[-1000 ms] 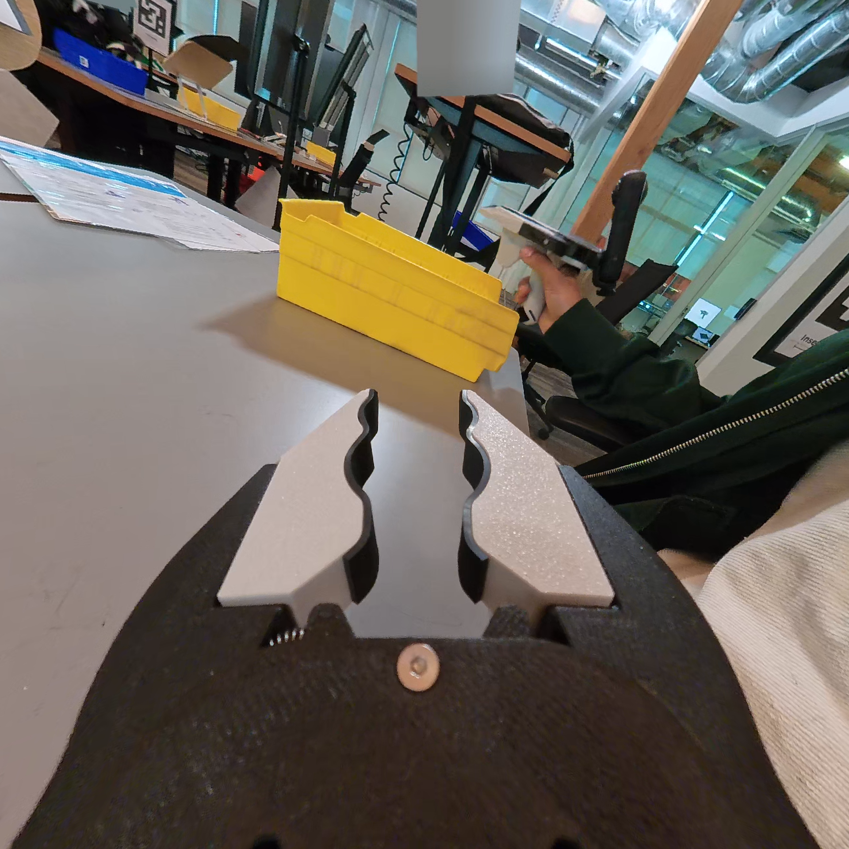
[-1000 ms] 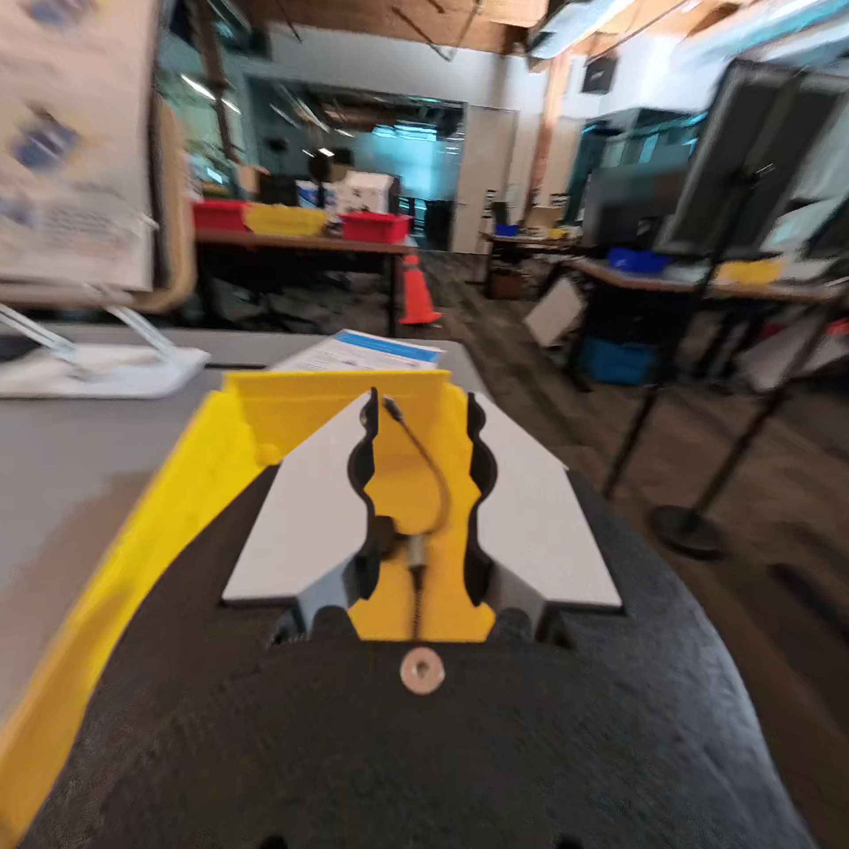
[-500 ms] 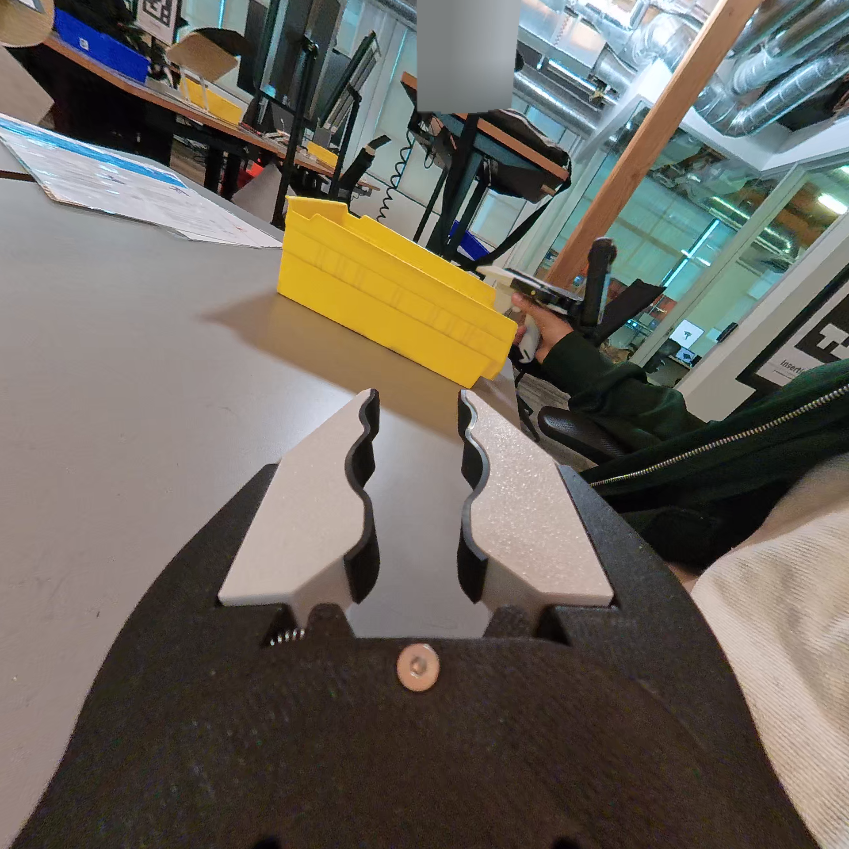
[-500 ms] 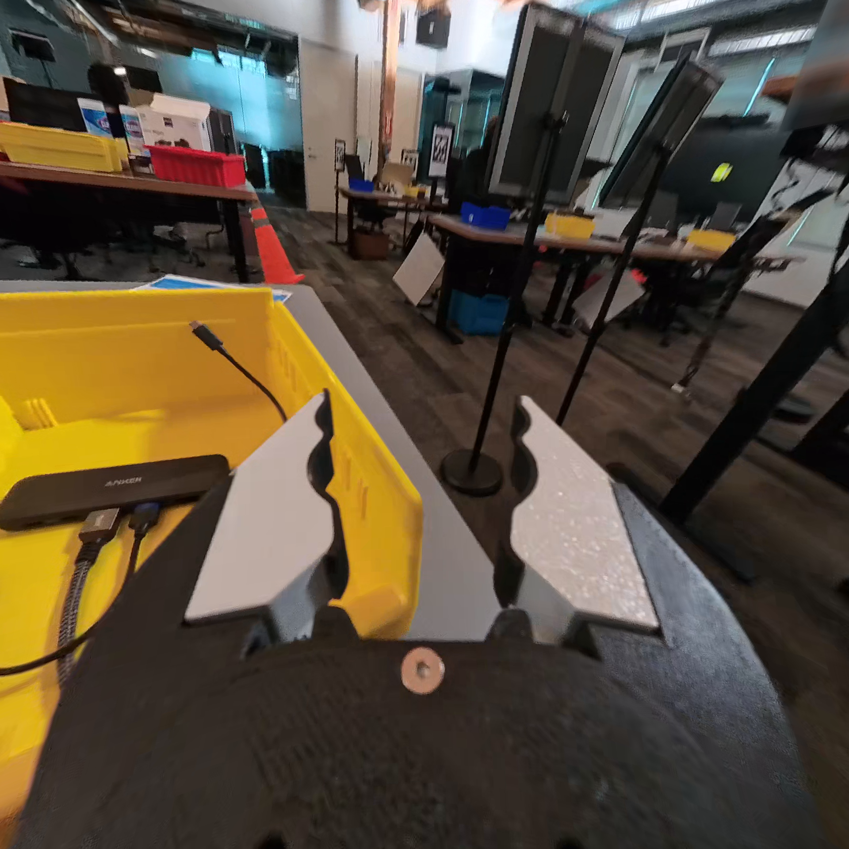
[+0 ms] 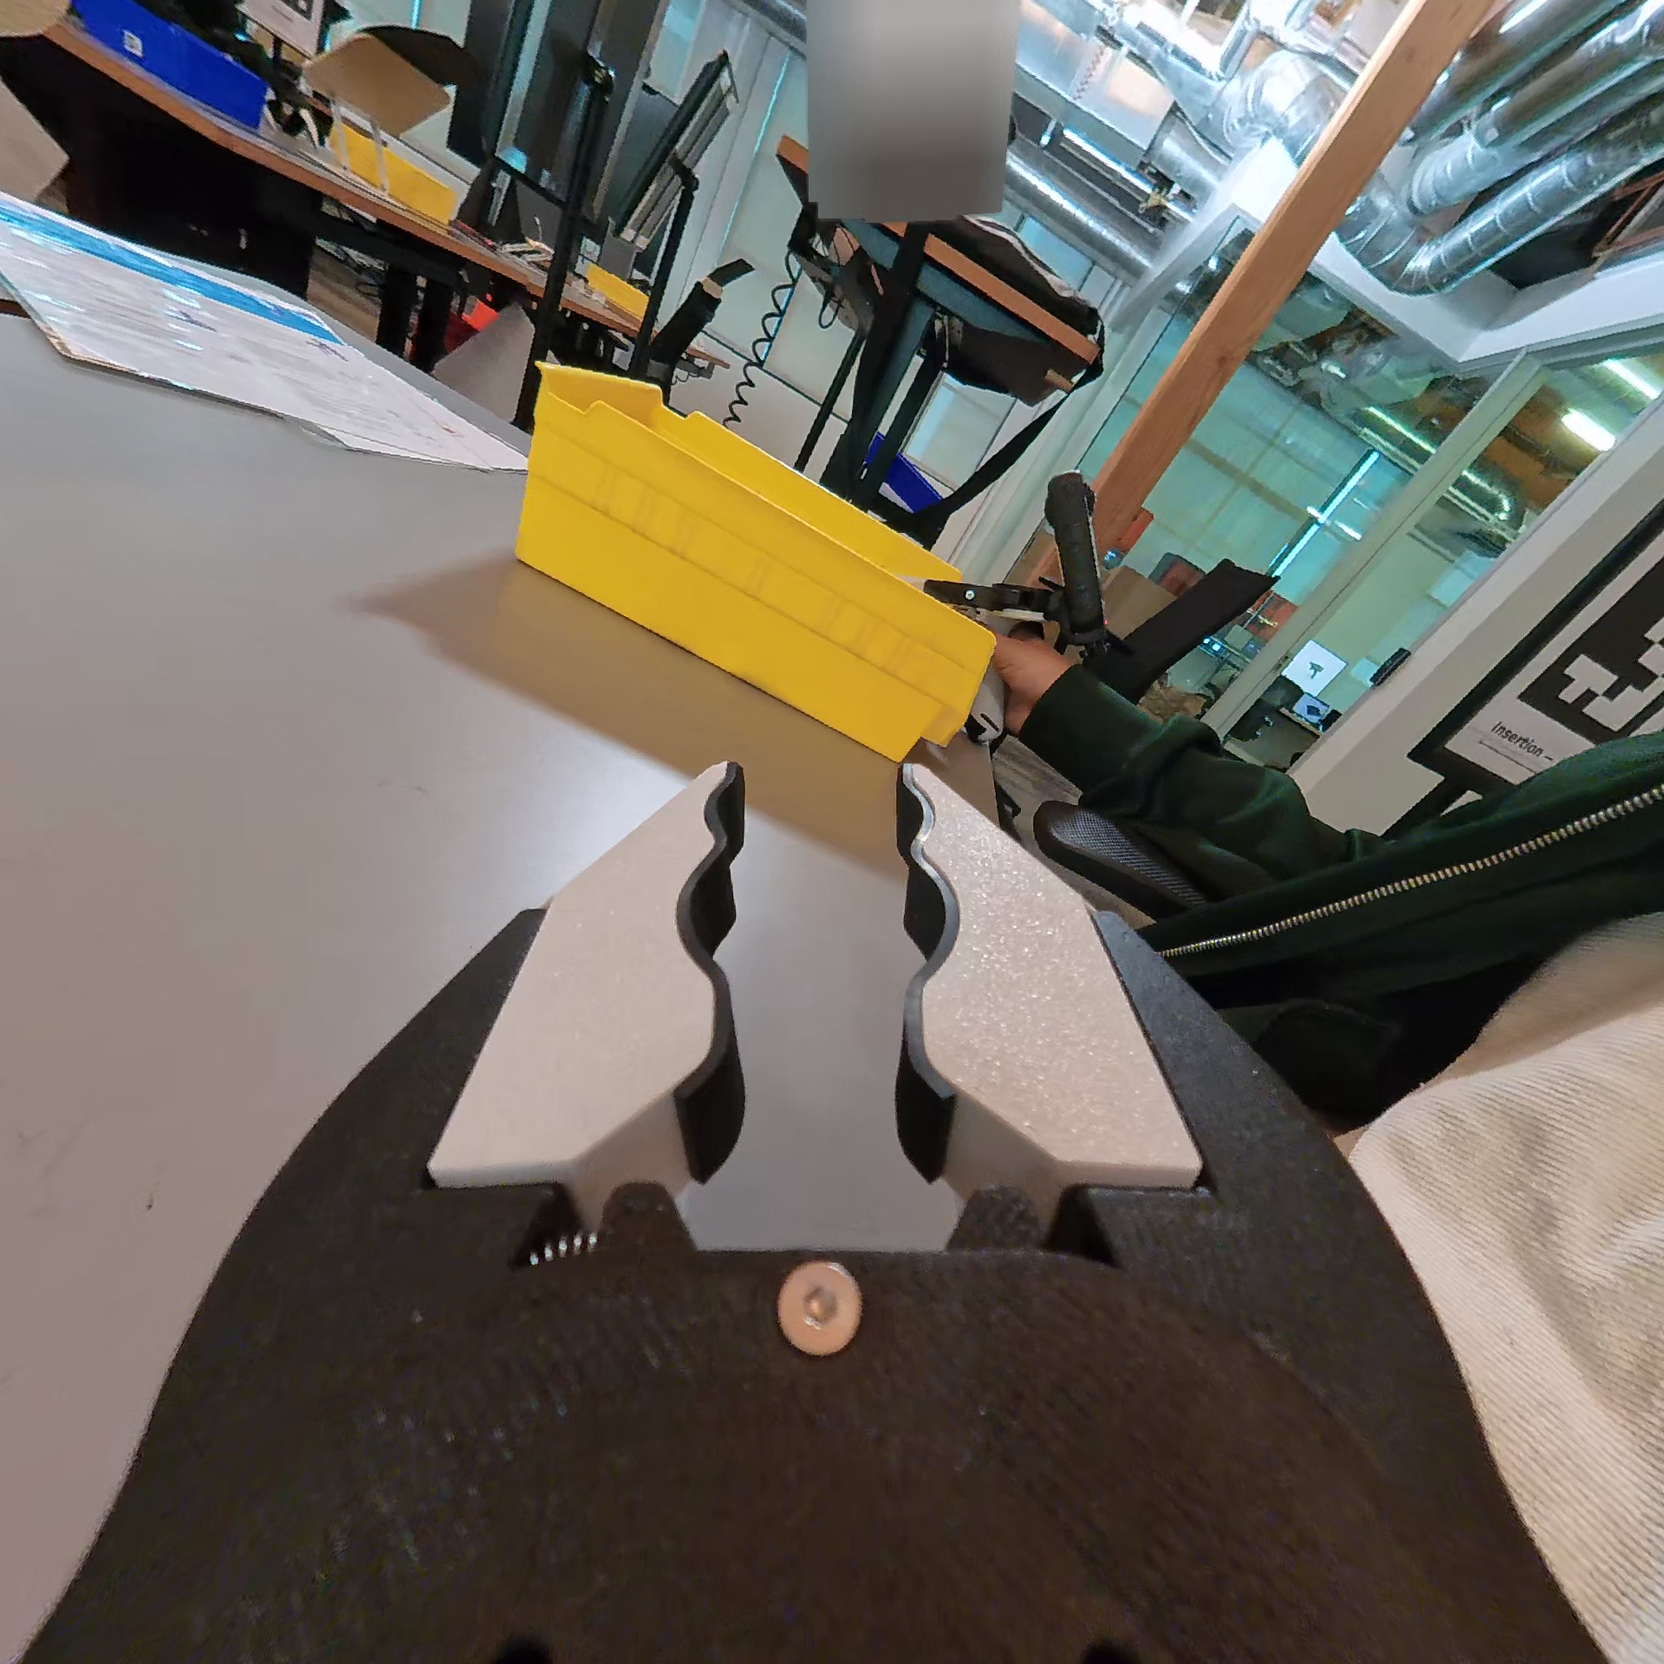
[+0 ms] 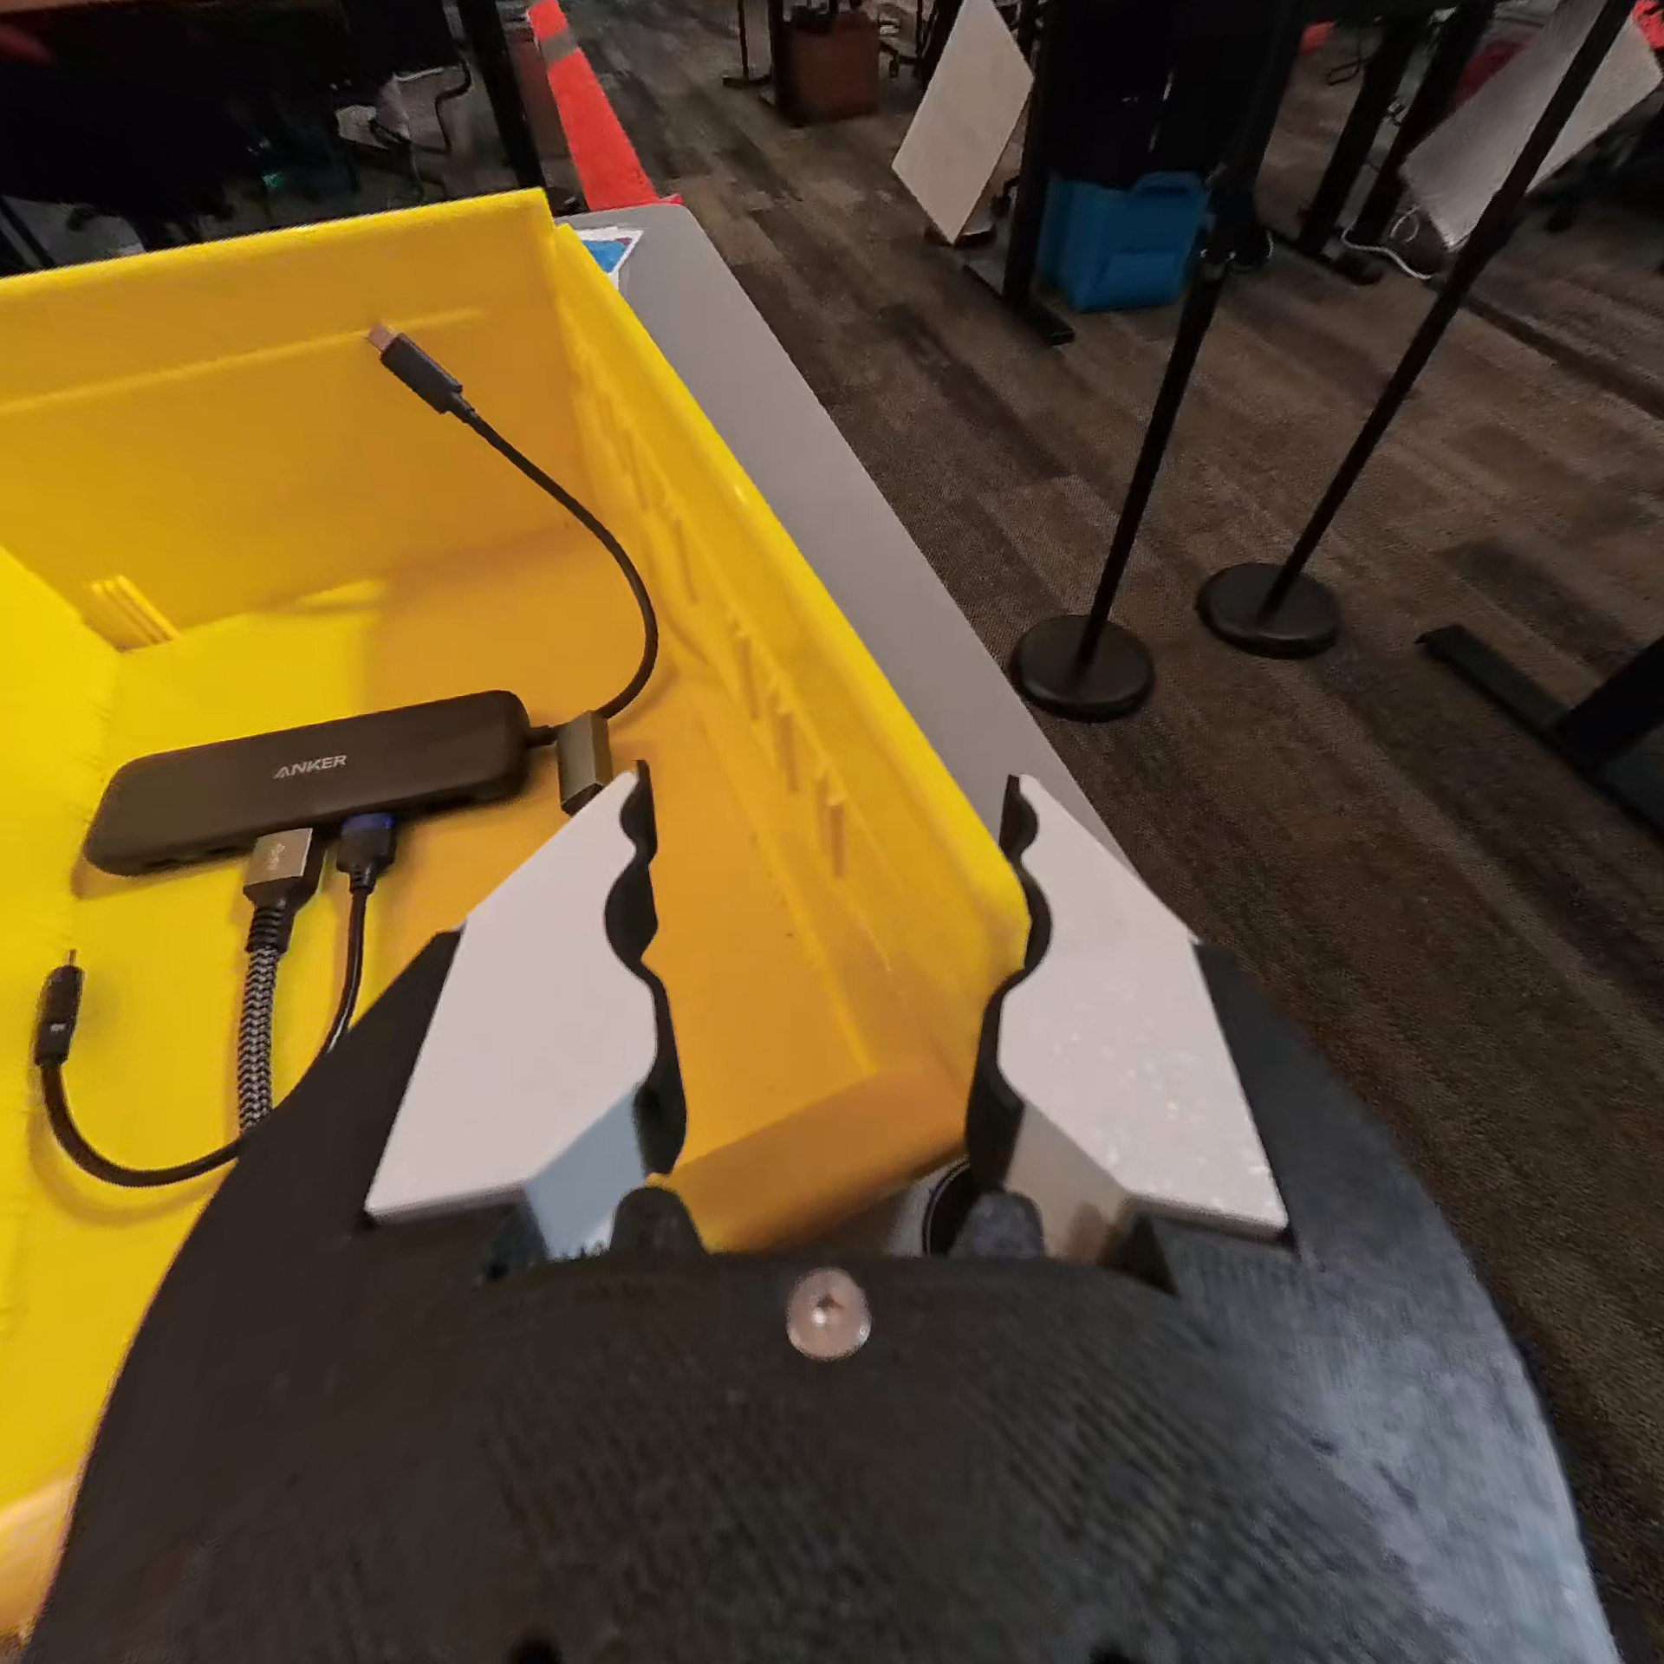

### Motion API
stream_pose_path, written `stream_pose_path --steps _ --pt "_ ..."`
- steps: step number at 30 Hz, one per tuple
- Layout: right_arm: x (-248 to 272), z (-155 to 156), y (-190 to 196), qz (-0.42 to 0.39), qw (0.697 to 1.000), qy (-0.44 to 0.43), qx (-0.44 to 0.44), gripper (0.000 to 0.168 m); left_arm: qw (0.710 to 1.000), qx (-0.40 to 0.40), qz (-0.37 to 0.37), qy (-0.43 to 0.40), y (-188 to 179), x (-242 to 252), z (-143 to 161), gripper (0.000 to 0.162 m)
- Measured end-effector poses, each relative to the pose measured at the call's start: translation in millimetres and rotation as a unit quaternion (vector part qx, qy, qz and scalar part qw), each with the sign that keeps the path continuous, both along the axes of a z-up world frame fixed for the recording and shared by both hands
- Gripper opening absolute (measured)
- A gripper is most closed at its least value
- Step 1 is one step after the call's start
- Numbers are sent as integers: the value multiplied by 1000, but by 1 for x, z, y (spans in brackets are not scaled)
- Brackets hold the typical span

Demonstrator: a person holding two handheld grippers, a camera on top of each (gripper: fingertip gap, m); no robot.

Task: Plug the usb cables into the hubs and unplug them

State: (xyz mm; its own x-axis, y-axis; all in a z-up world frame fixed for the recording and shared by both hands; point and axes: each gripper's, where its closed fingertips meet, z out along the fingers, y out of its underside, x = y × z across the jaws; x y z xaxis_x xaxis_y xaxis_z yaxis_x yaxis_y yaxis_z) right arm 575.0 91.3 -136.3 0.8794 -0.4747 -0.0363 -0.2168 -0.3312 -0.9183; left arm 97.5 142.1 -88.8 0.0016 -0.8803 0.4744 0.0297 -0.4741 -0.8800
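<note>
Right tool [image 6: 824, 810] gapes empty straddling yellow bin [image 6: 810, 738] wall, seemingly.

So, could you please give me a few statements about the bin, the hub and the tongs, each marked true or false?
1. The black hub lies inside the yellow bin. True.
2. No cables are plugged into the hub. False: a braided cable and a blue-tipped plug sit in it.
3. The right tongs grip a cable. False: they are open and empty.
4. The left tongs are open over the grey table. True.
</note>
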Motion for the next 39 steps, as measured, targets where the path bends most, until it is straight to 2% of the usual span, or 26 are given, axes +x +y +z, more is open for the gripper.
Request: stream_pose_path --steps 7,10,14,18,20,25,26,30,34,39 --pt "3 2 -2 -4 999 27 23 62 1000 -18 -1 -7 1 0 0 31" --pt "8 7 -4 -3 997 50 54 41 1000 -16 -1 -6 1 0 0 31" --pt "4 8 -3 40 990 107 86 38 1000 -17 0 -8 1 -1 1 31" --pt "-23 15 0 136 972 157 111 8 1000 -25 1 -10 3 -1 1 30" --pt "-28 16 -2 160 969 157 103 15 999 -30 1 -11 4 -1 0 30" --pt "-28 19 -1 163 971 139 109 16 999 -41 1 -16 5 -2 1 30" --pt "-26 22 0 159 970 135 124 24 999 -43 1 -17 5 -2 1 30" --pt "-28 23 2 171 965 144 135 33 998 -54 -1 -24 6 -2 2 29" --pt "-29 16 6 161 973 126 105 17 997 -67 0 -31 8 -3 3 29" --pt "-27 15 6 148 979 105 95 10 995 -86 1 -43 12 -5 4 29"
